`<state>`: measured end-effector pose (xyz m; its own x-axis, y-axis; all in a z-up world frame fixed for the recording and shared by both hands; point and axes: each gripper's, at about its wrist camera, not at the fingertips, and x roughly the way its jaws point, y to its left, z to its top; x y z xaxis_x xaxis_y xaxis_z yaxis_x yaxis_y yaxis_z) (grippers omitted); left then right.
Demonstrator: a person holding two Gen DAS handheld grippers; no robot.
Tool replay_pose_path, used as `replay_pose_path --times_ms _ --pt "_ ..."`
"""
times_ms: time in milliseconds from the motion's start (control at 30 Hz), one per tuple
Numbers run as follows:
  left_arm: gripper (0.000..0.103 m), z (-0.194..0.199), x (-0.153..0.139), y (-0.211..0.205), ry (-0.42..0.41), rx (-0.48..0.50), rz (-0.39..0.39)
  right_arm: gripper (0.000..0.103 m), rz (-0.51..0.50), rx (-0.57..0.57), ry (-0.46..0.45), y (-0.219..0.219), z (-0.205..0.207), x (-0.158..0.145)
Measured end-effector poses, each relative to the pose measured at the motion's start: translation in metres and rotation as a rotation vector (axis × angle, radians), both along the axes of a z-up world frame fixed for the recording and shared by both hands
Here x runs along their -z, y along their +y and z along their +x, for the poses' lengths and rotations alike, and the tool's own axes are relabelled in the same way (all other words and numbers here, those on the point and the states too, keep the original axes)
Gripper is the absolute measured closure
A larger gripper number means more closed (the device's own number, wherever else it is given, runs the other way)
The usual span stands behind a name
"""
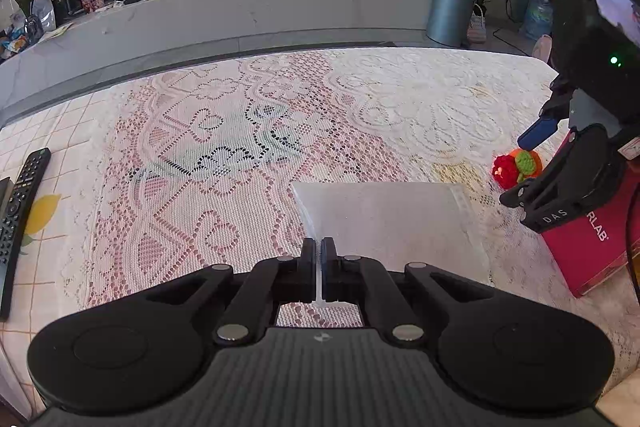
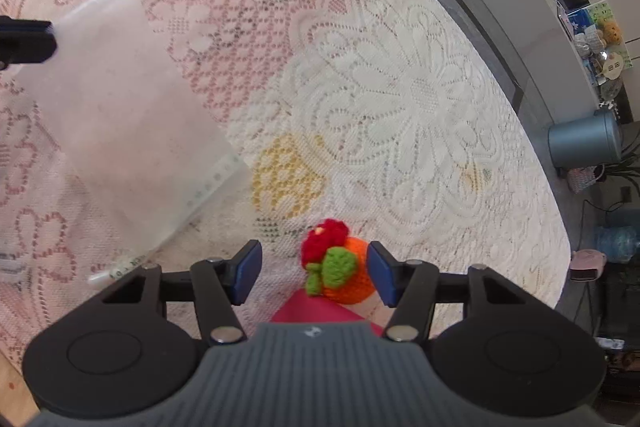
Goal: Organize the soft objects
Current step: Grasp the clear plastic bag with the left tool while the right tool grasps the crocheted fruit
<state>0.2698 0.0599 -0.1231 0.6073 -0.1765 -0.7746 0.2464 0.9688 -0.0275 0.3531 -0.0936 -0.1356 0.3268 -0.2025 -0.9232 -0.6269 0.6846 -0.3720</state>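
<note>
Left gripper (image 1: 319,259): jaws clamped on the clear zip bag (image 1: 394,215); right gripper (image 2: 314,269): jaws apart, straddling the crocheted toy (image 2: 340,267) beside the red box (image 1: 588,251) at the table's (image 1: 120,115) right edge.

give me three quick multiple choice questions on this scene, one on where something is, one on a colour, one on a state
1. Where is the crochet toy?
A. between the right gripper's open jaws
B. inside the clear bag
C. on the remote control

2. What colour is the toy's round body?
A. blue
B. orange
C. white

3. How does the left gripper stand?
A. open over the toy
B. shut on the clear bag
C. open over the red box

Answers:
1 A: the right gripper has a blue pad on either side of the toy.
2 B: orange shows under the red flower and green leaf.
3 B: its jaws pinch the edge of the clear bag.
</note>
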Motion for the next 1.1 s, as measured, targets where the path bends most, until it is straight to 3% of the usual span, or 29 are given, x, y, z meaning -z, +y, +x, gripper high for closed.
replay_pose_path --times_ms 100,167,233,400,533,733,800,900,1000,1100 --pt "0.101 -0.001 -0.001 0.001 0.000 0.003 -0.009 0.072 -0.045 -0.019 -0.052 0.003 -0.002 -0.001" --pt "0.101 -0.003 -0.004 0.002 -0.002 0.002 -0.024 0.093 -0.009 -0.009 -0.045 0.003 0.000 -0.008" --pt "0.102 -0.006 -0.007 0.005 -0.004 -0.003 -0.035 0.096 0.022 -0.003 -0.055 0.004 -0.001 -0.017" --pt "0.102 -0.023 -0.016 0.015 0.028 -0.031 -0.086 0.097 0.138 0.014 -0.056 0.009 -0.015 -0.038" --pt "0.102 -0.036 -0.019 0.027 0.046 -0.111 -0.065 0.098 0.267 0.023 -0.026 0.014 -0.039 -0.056" --pt "0.101 -0.061 -0.021 0.047 0.210 -0.139 -0.201 0.098 0.437 0.012 0.048 0.026 -0.097 -0.063" --pt "0.100 -0.071 -0.016 0.043 0.253 -0.123 -0.194 0.098 0.465 0.017 0.063 0.028 -0.115 -0.057" --pt "0.090 -0.082 -0.011 0.034 0.297 -0.078 -0.153 0.096 0.480 0.053 0.057 0.025 -0.132 -0.044" --pt "0.072 -0.088 -0.016 0.032 0.276 -0.049 -0.122 0.090 0.537 0.096 0.033 0.014 -0.141 -0.039" --pt "0.049 -0.092 -0.026 0.026 0.222 0.009 -0.068 0.065 0.592 0.126 -0.003 0.006 -0.149 -0.041"
